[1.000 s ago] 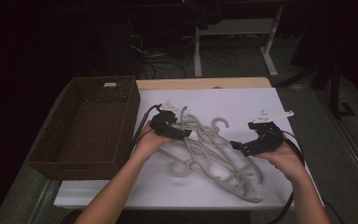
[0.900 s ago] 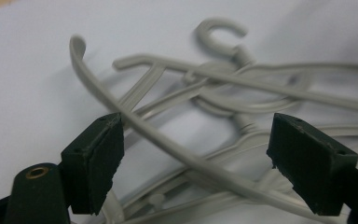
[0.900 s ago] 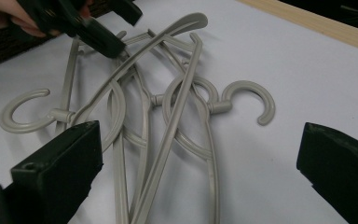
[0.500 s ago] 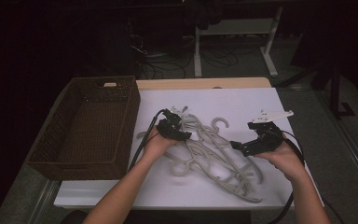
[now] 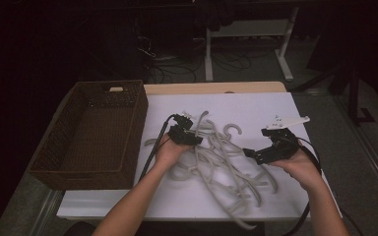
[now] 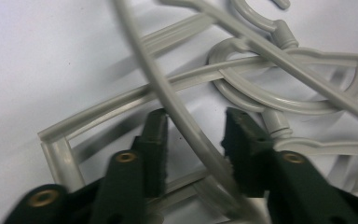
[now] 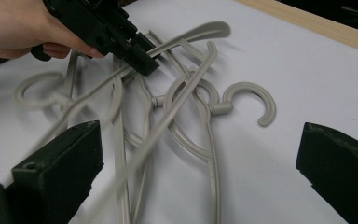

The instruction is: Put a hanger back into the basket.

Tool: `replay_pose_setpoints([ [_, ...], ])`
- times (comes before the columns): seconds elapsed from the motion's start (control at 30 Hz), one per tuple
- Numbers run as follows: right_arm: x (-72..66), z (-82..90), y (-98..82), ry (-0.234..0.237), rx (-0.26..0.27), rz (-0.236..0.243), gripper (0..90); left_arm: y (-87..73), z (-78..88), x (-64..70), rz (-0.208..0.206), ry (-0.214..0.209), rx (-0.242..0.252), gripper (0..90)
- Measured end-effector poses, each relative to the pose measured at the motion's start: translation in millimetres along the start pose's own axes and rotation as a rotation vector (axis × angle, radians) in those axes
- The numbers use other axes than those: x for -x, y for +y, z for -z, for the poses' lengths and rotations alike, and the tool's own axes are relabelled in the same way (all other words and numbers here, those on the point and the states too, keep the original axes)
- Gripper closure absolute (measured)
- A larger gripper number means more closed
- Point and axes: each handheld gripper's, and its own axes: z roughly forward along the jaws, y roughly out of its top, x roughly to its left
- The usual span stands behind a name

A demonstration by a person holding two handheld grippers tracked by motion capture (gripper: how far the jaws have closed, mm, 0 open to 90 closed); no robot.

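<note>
We find no readable text here. We see no labels, brands or numbers. Nothing legible anywhere.

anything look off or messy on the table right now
Yes: the grey plastic hangers lie in a tangled heap mid-table, hooks and arms crossing at all angles rather than stacked. One hanger arm runs between the left gripper's open jaws. The wicker basket beside them looks empty.

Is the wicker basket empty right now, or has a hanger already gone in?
Empty as far as the high view shows: the basket has a bare woven floor, and the grey hangers lie tangled on the white tabletop.
</note>
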Motion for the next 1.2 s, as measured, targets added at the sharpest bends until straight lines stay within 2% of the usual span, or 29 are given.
replay_pose_setpoints([
  [0.23, 0.0, 0.0, 0.3, -0.001, 0.001, 0.004, 0.3, 1.9, 1.0, 2.0, -0.028, 0.001, 0.001, 80.0],
  [0.47, 0.4, 0.2, 0.1, -0.003, 0.002, 0.001, 0.3, 4.8, 8.4, 4.3, -0.045, -0.014, 0.012, 82.0],
  [0.57, 0.9, 0.5, 0.0, -0.003, 0.004, -0.002, 0.3, 12.5, 16.4, 8.2, -0.072, -0.016, 0.032, 82.1],
  [0.7, 1.0, 0.0, 0.3, -0.004, 0.003, -0.001, 0.3, 34.2, 18.6, 14.5, -0.130, -0.023, 0.040, 82.2],
  [0.83, -0.2, -0.6, 1.1, -0.002, 0.001, 0.003, 0.3, 59.7, 7.1, 17.1, -0.169, -0.034, 0.034, 82.2],
  [0.9, 0.0, -0.7, 1.1, -0.001, 0.001, 0.005, 0.3, 70.9, -2.1, 18.1, -0.190, -0.055, 0.035, 82.2],
  [0.97, 0.8, -0.5, 1.1, -0.002, 0.004, 0.003, 0.3, 80.5, -12.7, 18.9, -0.212, -0.052, 0.024, 82.0],
  [1.07, 2.3, 0.5, 0.9, -0.002, 0.008, 0.001, 0.3, 90.1, -30.6, 19.9, -0.227, -0.050, -0.001, 82.0],
  [1.2, 3.9, 2.1, 0.7, -0.003, 0.014, -0.003, 0.3, 94.1, -50.7, 19.9, -0.233, -0.043, -0.034, 81.7],
])
